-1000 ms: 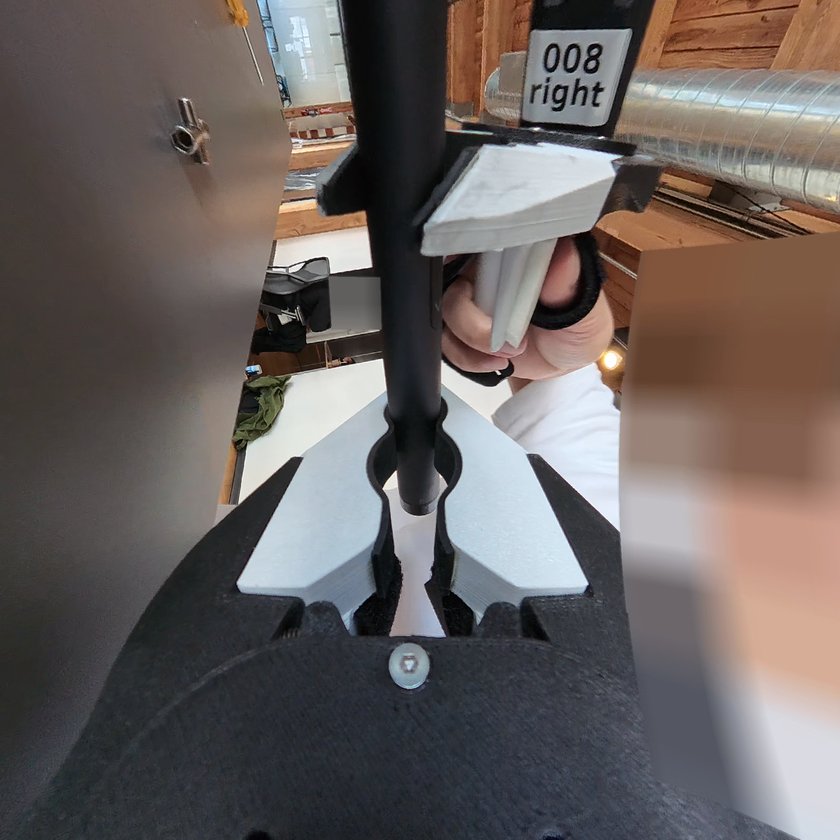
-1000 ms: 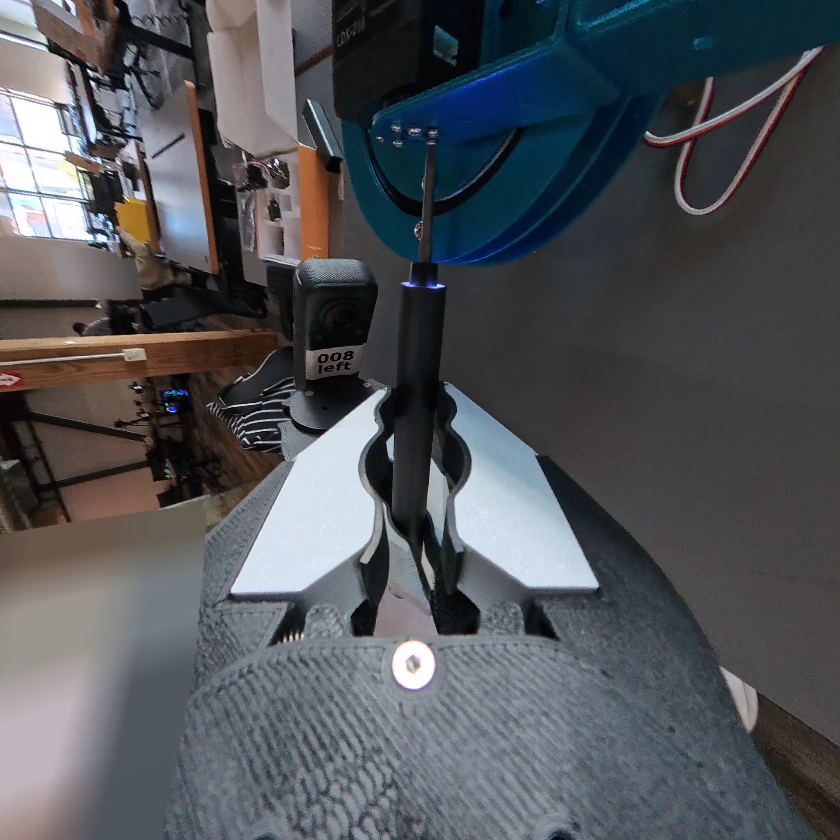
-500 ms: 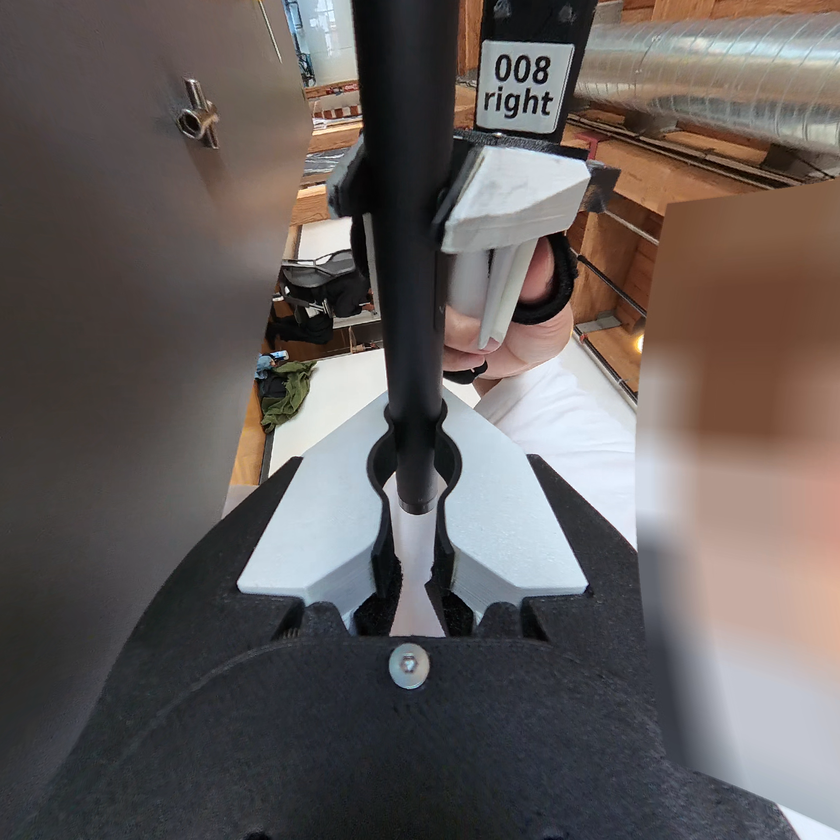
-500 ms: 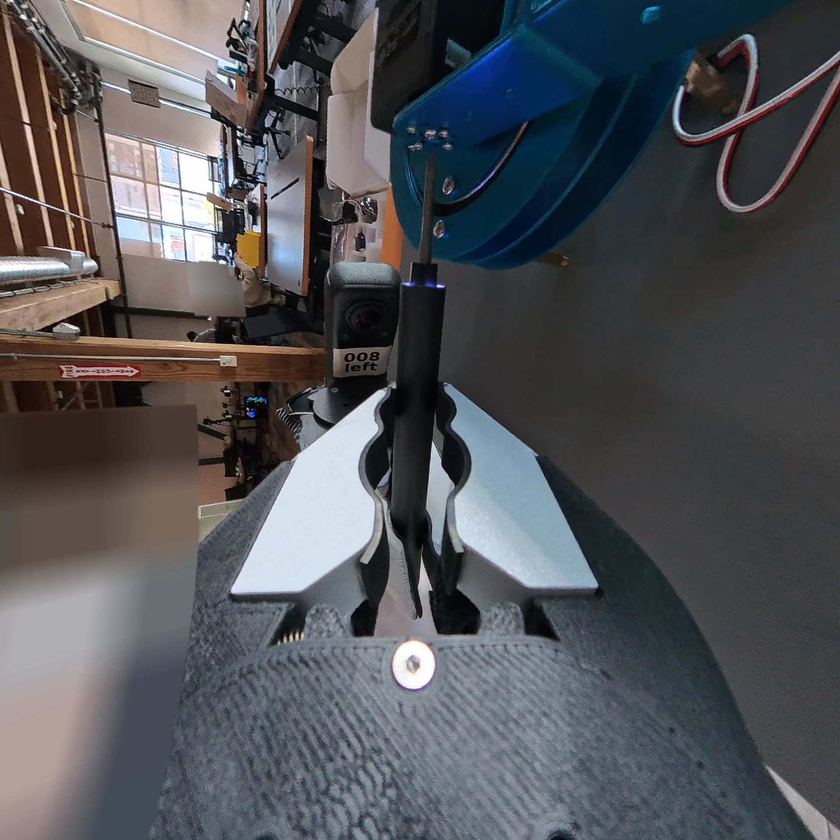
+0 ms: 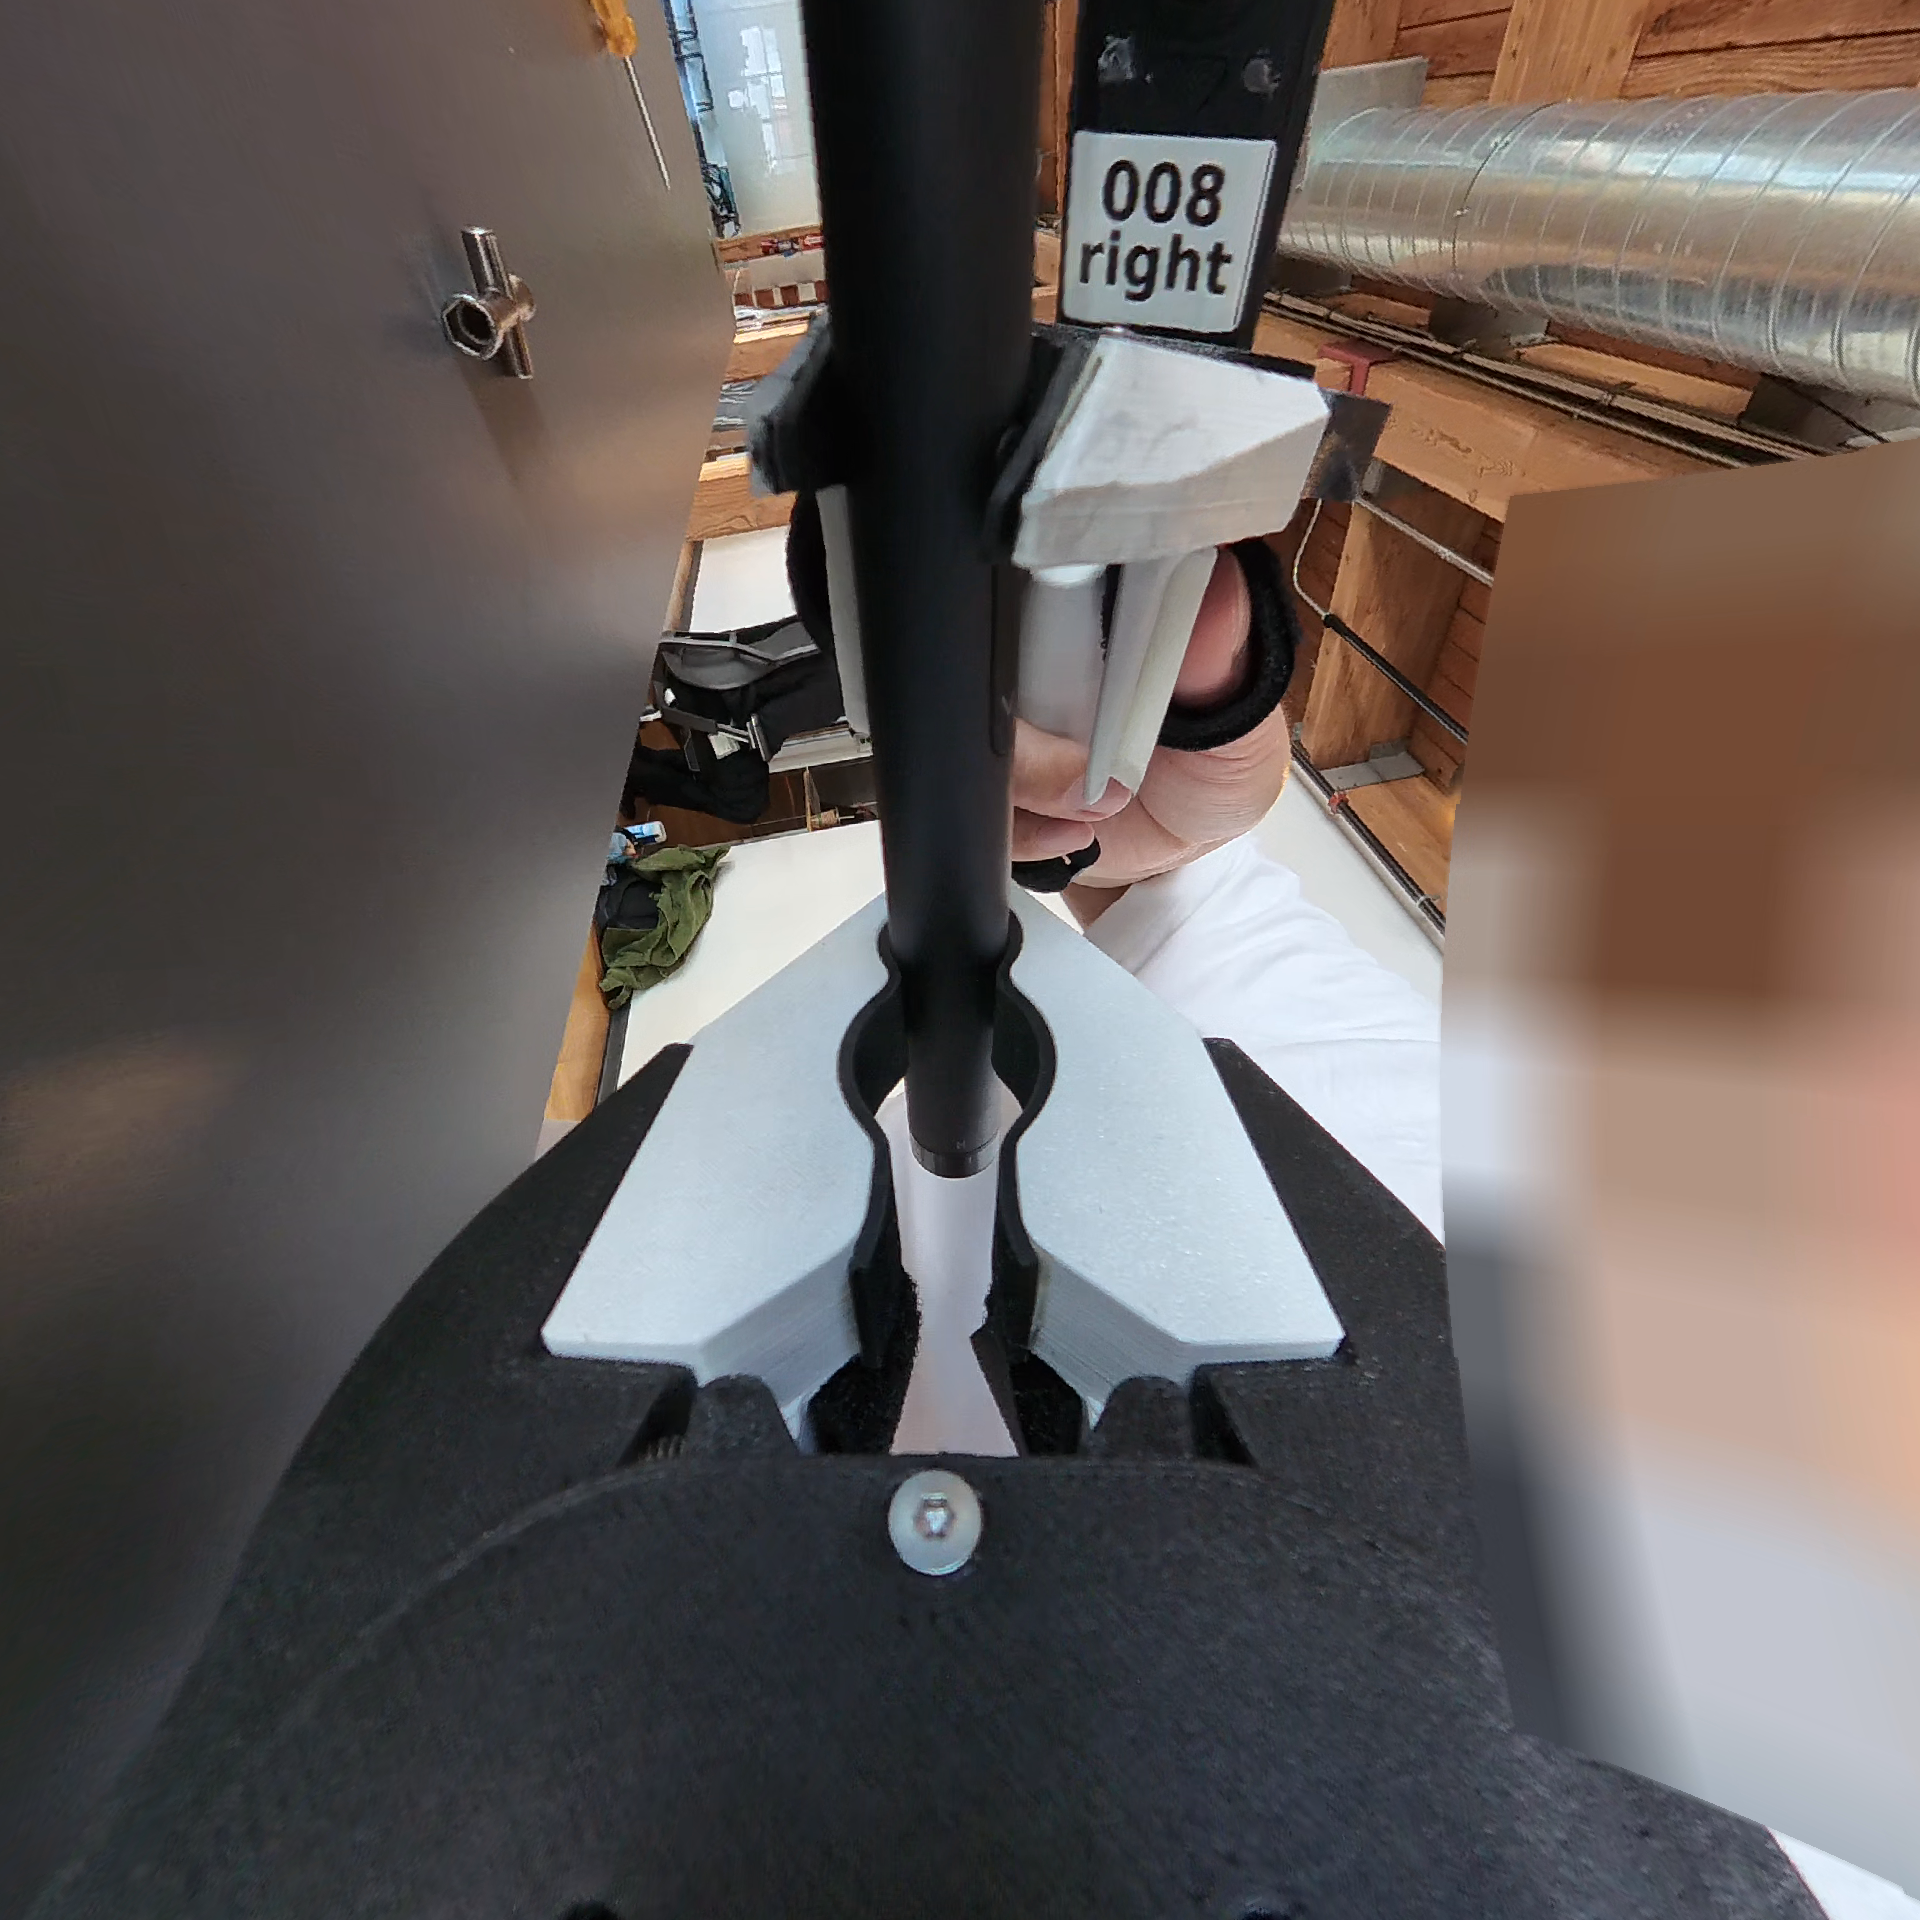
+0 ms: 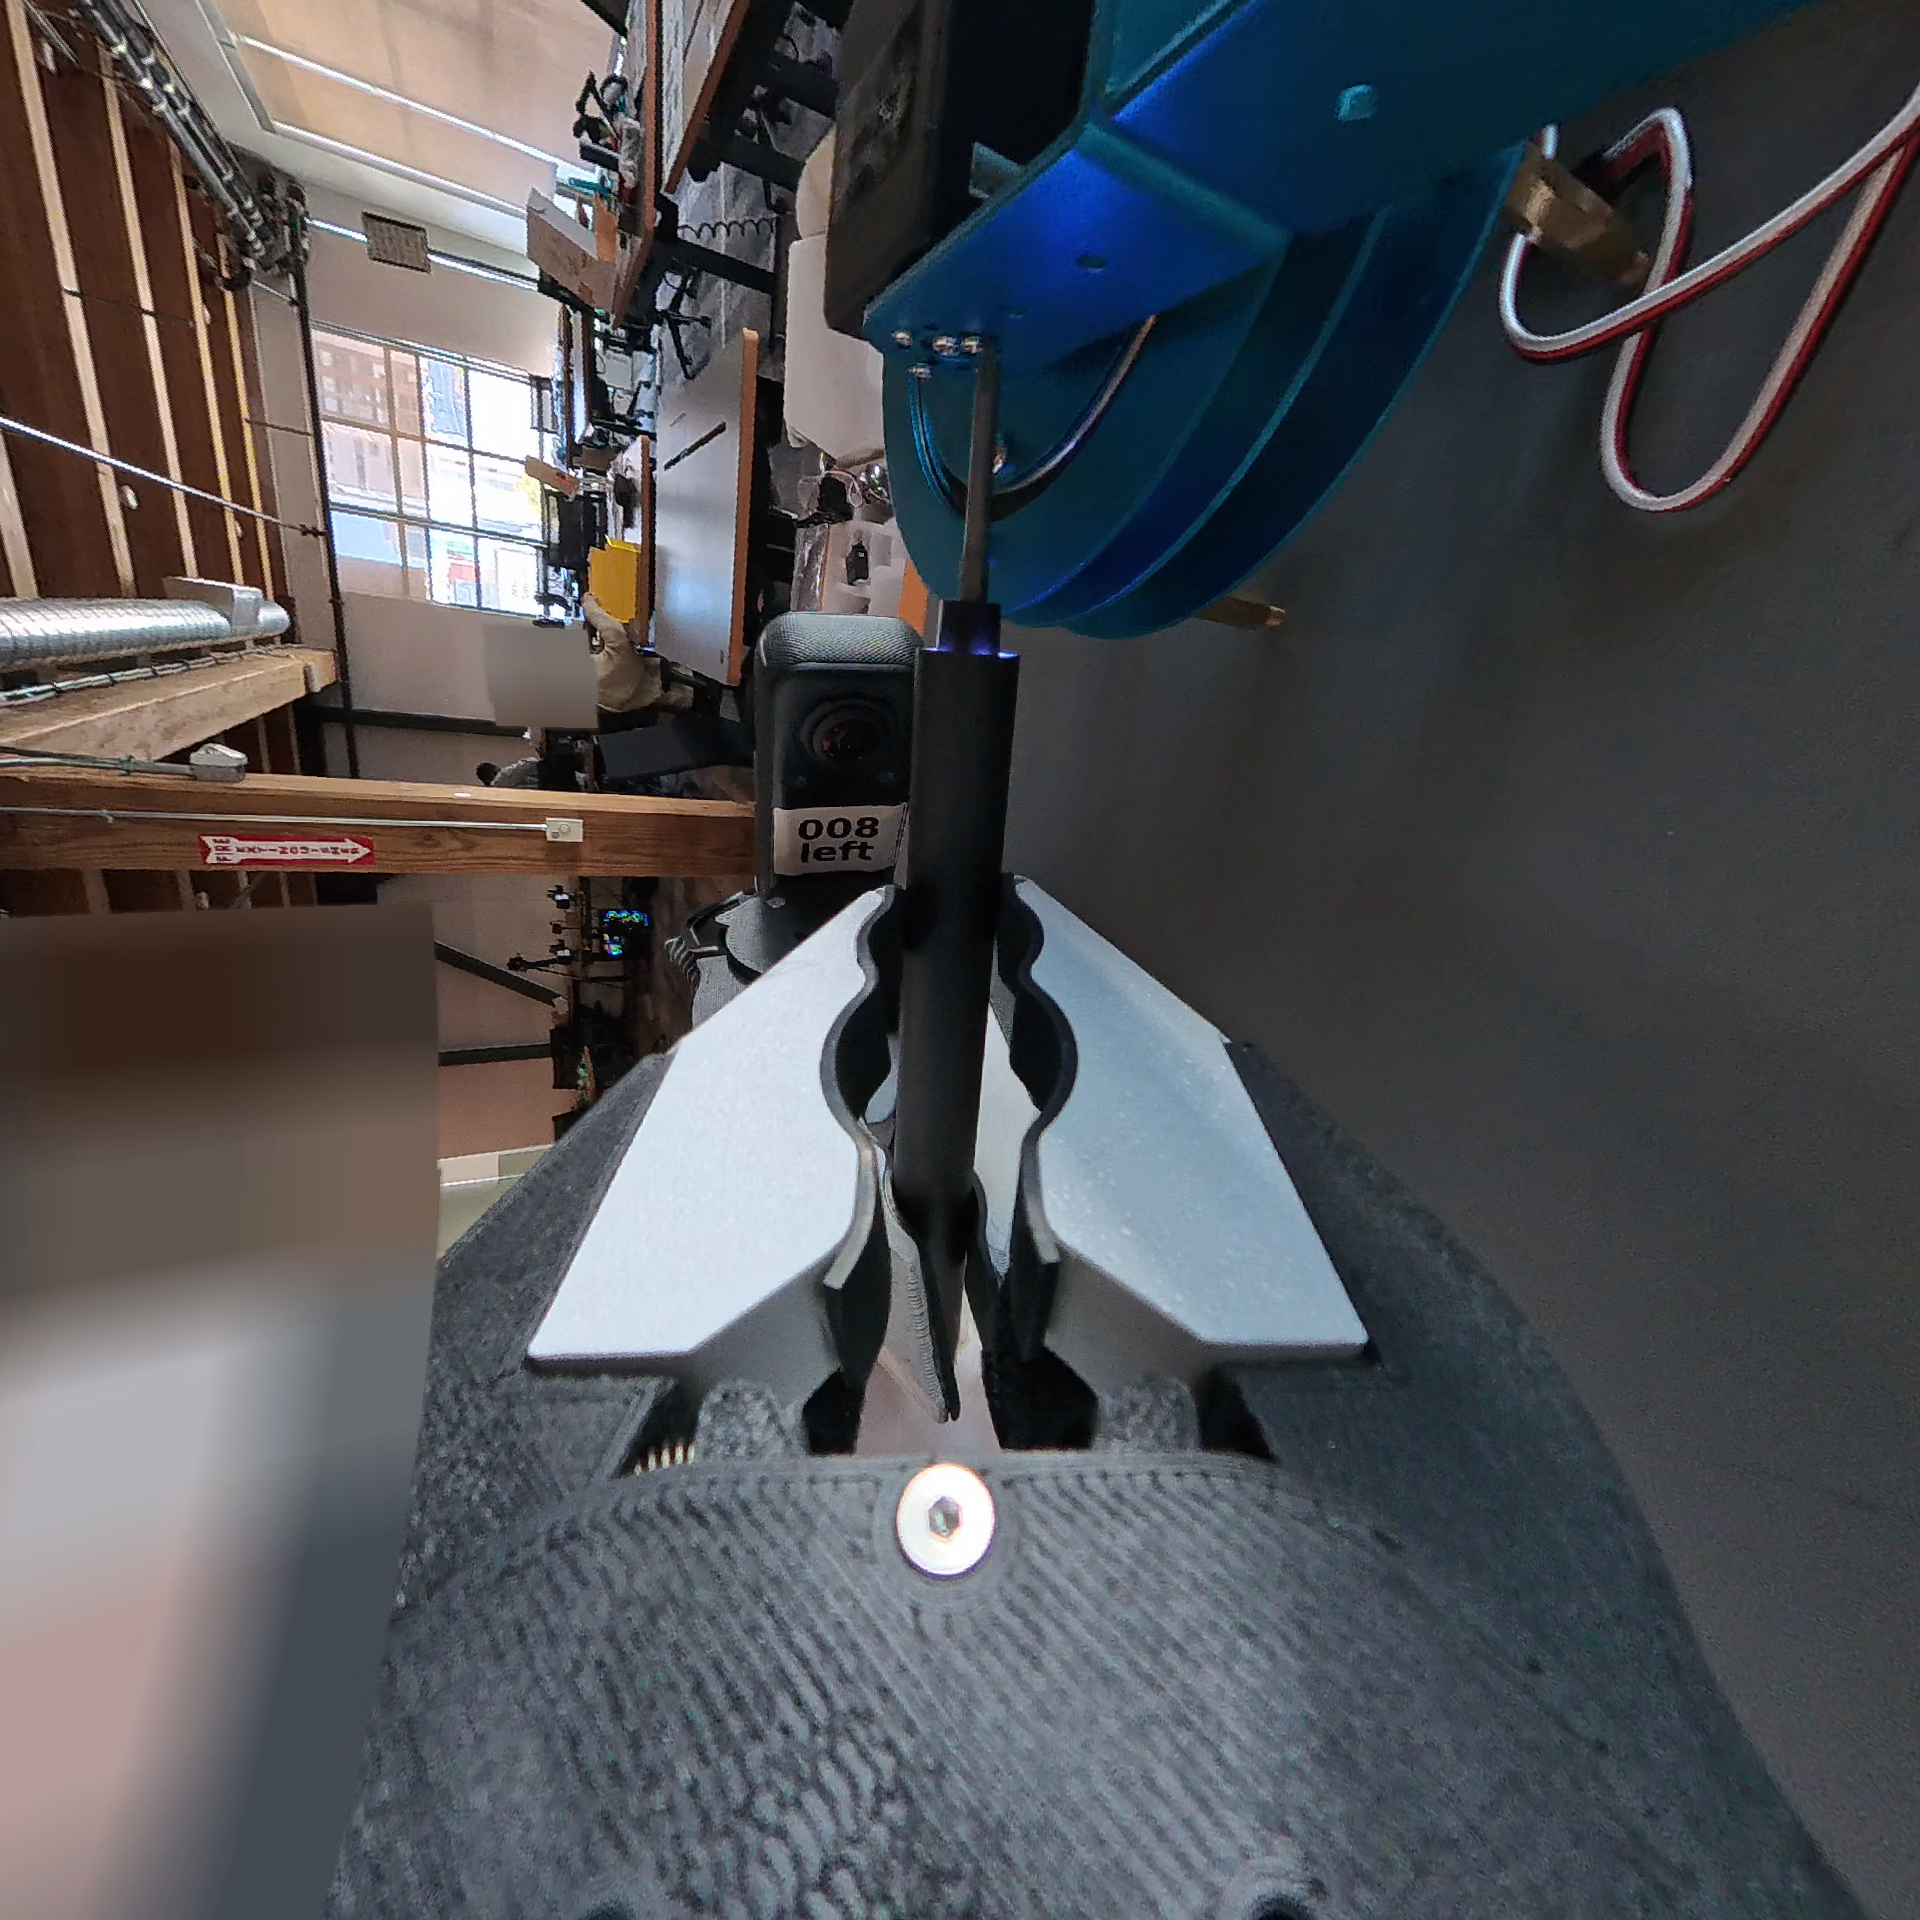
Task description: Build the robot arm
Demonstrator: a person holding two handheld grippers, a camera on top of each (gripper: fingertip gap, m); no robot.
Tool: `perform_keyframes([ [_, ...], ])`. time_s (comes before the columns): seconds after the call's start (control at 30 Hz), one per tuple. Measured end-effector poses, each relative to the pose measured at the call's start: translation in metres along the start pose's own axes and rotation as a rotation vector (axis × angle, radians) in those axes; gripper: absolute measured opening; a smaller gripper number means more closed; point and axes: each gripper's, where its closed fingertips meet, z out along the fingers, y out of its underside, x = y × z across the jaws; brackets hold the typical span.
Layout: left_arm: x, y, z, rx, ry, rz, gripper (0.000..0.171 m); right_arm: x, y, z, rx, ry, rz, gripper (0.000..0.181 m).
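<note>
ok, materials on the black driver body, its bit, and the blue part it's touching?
Black driver body: smooth matte tube, looks like anodised metal, though coated plastic is possible. Both the right gripper and the left gripper have their jaws closed on it.
Bit: thin bare grey shaft, likely steel.
Blue part: glossy blue plates with reflective edges and small screws; painted or anodised metal, or acrylic.

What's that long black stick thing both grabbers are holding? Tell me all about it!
It is a slim black screwdriver, smooth and matte, round like a pen. A thin metal bit sticks out of its front end, where a small blue-violet glow shows, and reaches the screws on a blue part. The right hand-held gripper clamps its barrel; the left hand-held gripper clamps its rear end, which has a silvery ring.
</note>
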Motion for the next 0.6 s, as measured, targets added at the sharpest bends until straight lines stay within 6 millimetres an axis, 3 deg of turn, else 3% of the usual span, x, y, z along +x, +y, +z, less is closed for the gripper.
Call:
perform_keyframes([
  [0.6, 0.0029, -0.0014, 0.0011, 0.014, 0.006, 0.014, 0.008, -0.0039, -0.0005, -0.0014, 0.011, -0.014, -0.014, 0.017],
])
